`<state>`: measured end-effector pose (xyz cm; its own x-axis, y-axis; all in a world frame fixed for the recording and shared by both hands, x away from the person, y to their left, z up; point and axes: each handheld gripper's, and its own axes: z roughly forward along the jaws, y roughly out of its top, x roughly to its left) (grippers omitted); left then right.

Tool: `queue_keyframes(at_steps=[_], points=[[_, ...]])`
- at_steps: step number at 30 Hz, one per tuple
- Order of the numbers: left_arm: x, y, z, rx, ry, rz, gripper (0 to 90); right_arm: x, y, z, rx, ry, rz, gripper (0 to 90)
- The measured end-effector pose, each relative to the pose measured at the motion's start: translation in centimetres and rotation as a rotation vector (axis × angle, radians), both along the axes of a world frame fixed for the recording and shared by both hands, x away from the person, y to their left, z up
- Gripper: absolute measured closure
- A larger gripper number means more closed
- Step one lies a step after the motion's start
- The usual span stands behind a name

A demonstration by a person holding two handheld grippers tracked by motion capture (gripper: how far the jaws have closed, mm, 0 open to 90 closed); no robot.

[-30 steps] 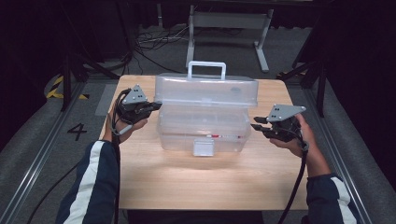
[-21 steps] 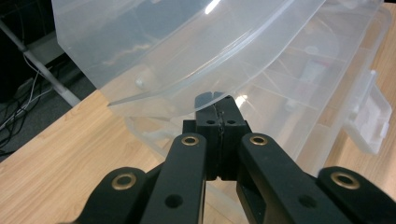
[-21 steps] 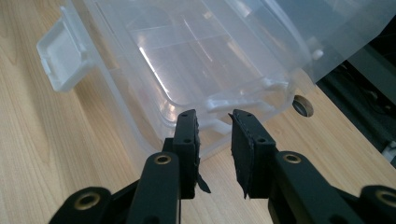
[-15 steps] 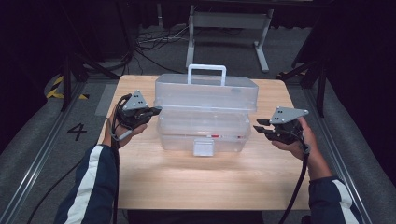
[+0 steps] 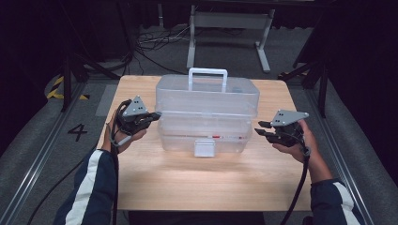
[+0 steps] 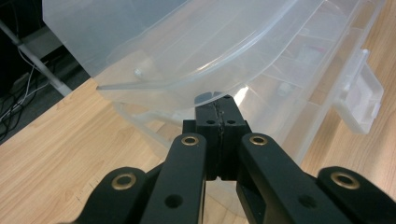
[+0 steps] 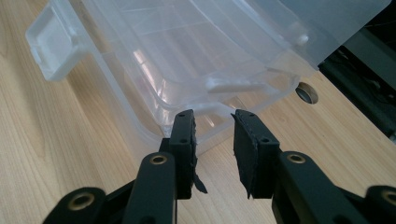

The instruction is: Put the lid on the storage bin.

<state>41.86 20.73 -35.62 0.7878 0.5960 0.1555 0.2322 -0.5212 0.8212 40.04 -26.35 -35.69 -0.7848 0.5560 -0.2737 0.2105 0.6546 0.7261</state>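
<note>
Both hands have drawn a little outward from the box (image 5: 206, 115) since a second ago, the right gripper (image 5: 262, 130) most plainly: it was close against the box's right end and now stands just off it, its jaws having just been opening with nothing between them. Left of the box, the left gripper (image 5: 152, 116) has its jaws clenched together on nothing, tips at the box's left end just under the lid's (image 6: 187, 42) rim; whether they touch the plastic I cannot tell. The box itself sits mid-table (image 5: 197, 183), its handle (image 5: 208, 75) up and its front latch (image 5: 205, 147) hanging toward the person, the lid apparently lifted slightly. Right of the box, the right gripper's parted jaws point at the box's lower right corner. My reading is that the step in hand is getting purchase on both ends to raise the lid. Next, the right gripper likely needs to move in and seat at the rim, matching the left, before any lift.
</note>
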Motion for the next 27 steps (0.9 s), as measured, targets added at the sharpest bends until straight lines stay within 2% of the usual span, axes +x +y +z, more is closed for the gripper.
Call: queue_keyframes(at_steps=[9,14,18,27], points=[[-0.6,0.0,-1.1,0.014,0.016,-0.001,90.0,-0.2,-0.2,-0.6,-0.002,0.017,-0.008,68.3],[-0.8,0.0,-1.6,0.03,0.027,-0.004,90.0,-0.2,-0.3,-0.9,-0.001,0.025,-0.014,67.5],[-1.1,-0.2,-2.0,0.06,0.035,-0.005,90.0,-0.3,-0.4,-1.2,-0.002,0.026,-0.026,65.5],[-1.4,-0.2,-2.9,0.08,0.062,-0.004,90.0,-0.4,-0.4,-1.7,0.0,0.038,-0.029,63.1]])
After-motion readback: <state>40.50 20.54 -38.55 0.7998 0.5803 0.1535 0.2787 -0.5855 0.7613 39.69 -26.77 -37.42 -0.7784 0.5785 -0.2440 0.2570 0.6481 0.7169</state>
